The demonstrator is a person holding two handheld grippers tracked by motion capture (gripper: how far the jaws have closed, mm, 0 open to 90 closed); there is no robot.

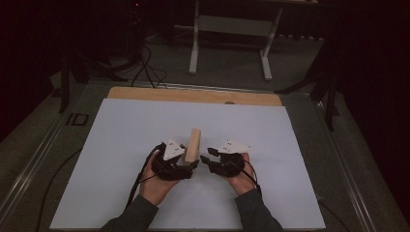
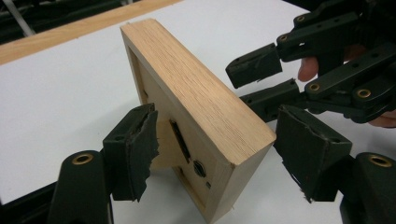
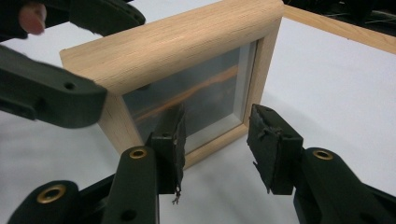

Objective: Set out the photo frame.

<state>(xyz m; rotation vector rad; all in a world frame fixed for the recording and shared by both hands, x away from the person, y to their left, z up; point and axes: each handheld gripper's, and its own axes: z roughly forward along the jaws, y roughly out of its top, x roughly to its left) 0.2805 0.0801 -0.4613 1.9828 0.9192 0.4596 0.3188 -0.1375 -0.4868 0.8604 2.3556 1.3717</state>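
Wooden, pale picture frame stands on edge between our left gripper jaws, wide open; our right gripper is open too, just beside it.

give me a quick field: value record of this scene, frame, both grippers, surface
item: wooden picture frame, standing on edge, glass front toward the right gripper, back panel toward the left gripper
left gripper: open, jaws either side of the frame's near end, a gap showing on each side
right gripper: open, jaws in front of the glass, holding nothing
surface: white sheet on a wooden board
hands: one on each gripper
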